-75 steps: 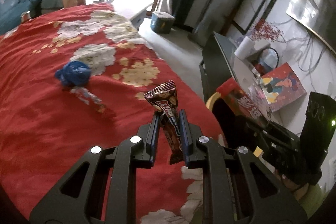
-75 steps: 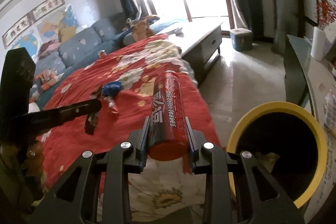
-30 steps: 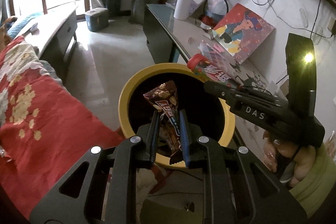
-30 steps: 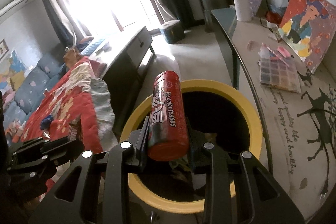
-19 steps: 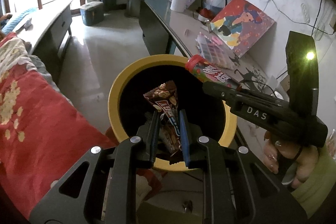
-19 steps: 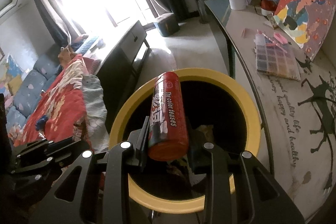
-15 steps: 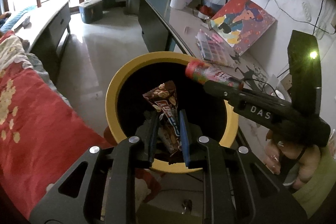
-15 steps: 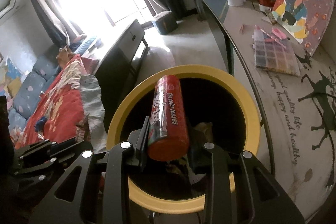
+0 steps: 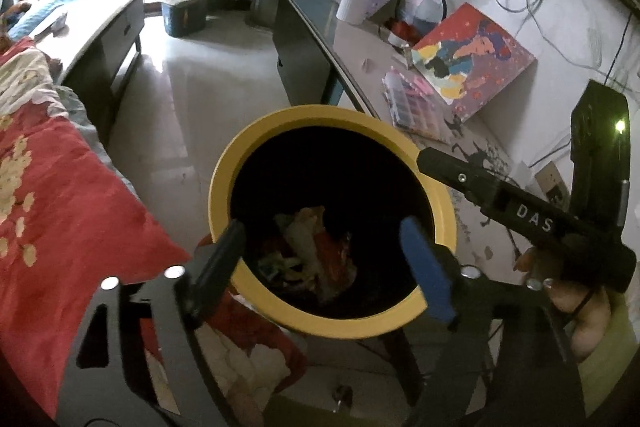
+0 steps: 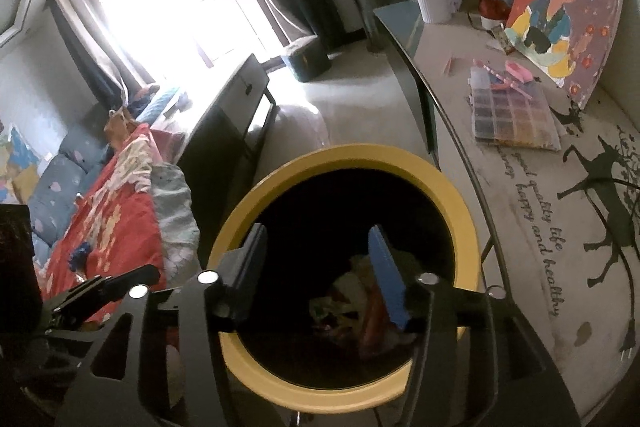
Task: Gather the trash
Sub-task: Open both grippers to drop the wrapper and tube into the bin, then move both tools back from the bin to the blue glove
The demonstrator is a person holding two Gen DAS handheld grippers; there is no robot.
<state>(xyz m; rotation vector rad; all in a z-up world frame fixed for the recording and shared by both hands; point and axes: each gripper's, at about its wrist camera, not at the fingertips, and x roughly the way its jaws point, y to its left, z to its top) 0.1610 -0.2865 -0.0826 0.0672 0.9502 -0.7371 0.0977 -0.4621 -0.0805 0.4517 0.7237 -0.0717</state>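
A bin with a yellow rim (image 9: 224,183) stands right below both grippers; inside its dark well lies a heap of crumpled wrappers (image 9: 312,251). My left gripper (image 9: 322,247) hangs over the near rim, its jaws opening wide with nothing between them. In the right wrist view the same bin rim (image 10: 360,155) fills the middle. My right gripper (image 10: 318,259) is above it, jaws opening and empty, with trash (image 10: 352,291) and a red blur showing under them. The right gripper (image 9: 440,167) reaches over the far rim in the left wrist view. The left gripper (image 10: 120,279) shows at the lower left.
A red flowered bedspread (image 9: 60,187) lies left of the bin, with a blue crumpled scrap (image 10: 82,255) on it. A dark side table (image 9: 320,39) to the right bears a painting (image 9: 472,67), a bead box (image 9: 412,103) and a white roll (image 9: 356,3). A teal box (image 9: 184,13) sits on the floor.
Both grippers have opened over the bin. The snack wrapper has left the left jaws and the red can has left the right jaws; neither is between the fingers now.
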